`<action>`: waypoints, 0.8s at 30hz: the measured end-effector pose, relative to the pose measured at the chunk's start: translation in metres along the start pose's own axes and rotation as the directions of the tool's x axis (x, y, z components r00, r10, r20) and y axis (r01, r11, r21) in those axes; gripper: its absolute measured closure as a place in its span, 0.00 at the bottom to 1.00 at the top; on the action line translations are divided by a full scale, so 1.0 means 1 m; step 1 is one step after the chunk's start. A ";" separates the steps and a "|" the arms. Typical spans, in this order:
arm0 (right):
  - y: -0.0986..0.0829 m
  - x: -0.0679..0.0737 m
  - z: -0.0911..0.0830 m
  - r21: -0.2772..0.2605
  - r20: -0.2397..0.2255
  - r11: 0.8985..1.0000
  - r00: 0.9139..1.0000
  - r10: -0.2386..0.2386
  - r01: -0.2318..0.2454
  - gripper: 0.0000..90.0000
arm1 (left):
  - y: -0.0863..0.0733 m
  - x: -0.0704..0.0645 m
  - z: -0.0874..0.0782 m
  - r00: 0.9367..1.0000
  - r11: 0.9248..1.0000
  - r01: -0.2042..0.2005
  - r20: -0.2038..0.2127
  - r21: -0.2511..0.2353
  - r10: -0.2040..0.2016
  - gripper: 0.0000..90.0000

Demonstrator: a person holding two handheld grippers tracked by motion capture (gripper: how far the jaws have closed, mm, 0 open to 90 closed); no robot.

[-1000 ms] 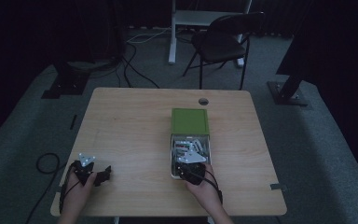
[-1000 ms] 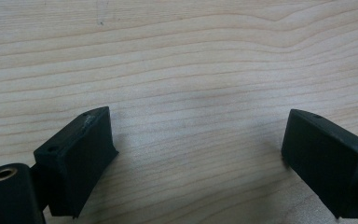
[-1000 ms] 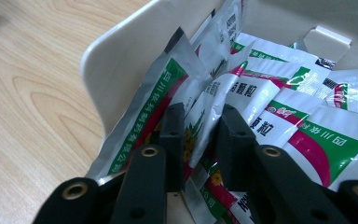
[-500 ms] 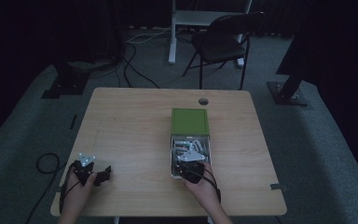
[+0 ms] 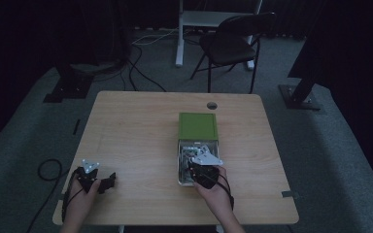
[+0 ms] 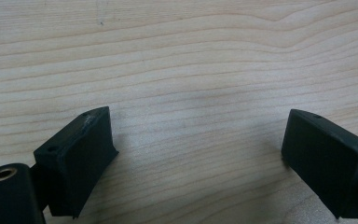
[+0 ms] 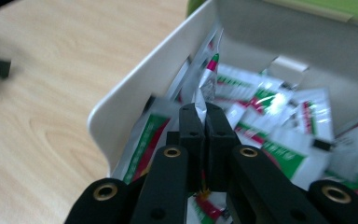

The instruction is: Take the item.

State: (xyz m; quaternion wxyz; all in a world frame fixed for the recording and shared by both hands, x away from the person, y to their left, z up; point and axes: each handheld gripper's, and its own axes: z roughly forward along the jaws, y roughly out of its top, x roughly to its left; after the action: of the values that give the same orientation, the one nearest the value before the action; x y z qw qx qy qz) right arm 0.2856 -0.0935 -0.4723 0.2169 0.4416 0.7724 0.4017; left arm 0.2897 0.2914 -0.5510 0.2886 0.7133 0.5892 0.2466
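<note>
Right tongs (image 7: pixel 204 122) pinch a sachet (image 7: pixel 208 79) standing upright inside the box (image 7: pixel 135 88); left tongs (image 6: pixel 196 154) gape.

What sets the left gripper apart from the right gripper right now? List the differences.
The left gripper is open, with nothing but bare table between its fingers; the right gripper is shut on a packet.
The left gripper sits at the table's near left corner; the right gripper reaches into the box of packets.
Both have black fingers.

Light wooden table (image 5: pixel 136 131): white box (image 5: pixel 180 162) of sachets beside green lid (image 5: pixel 197 125); left gripper (image 5: pixel 108 183) resting near front-left corner.
</note>
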 end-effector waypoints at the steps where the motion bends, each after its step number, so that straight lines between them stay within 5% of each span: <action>1: 0.001 -0.001 -0.002 -0.011 0.001 1.000 1.000 0.013 -0.013 0.98 | 0.000 0.000 0.000 1.000 1.000 0.000 0.000 0.000 0.000 0.11; 24: 0.026 -0.028 -0.043 -0.142 -0.004 0.988 0.998 0.056 -0.056 0.98 | 0.000 0.000 0.000 1.000 1.000 0.000 0.000 0.000 0.000 0.11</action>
State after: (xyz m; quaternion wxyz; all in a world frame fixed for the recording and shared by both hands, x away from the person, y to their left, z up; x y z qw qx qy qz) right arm 0.2837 -0.1281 -0.4265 0.2365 0.4467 0.7291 0.4615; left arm 0.2897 0.2913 -0.5510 0.2887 0.7131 0.5892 0.2467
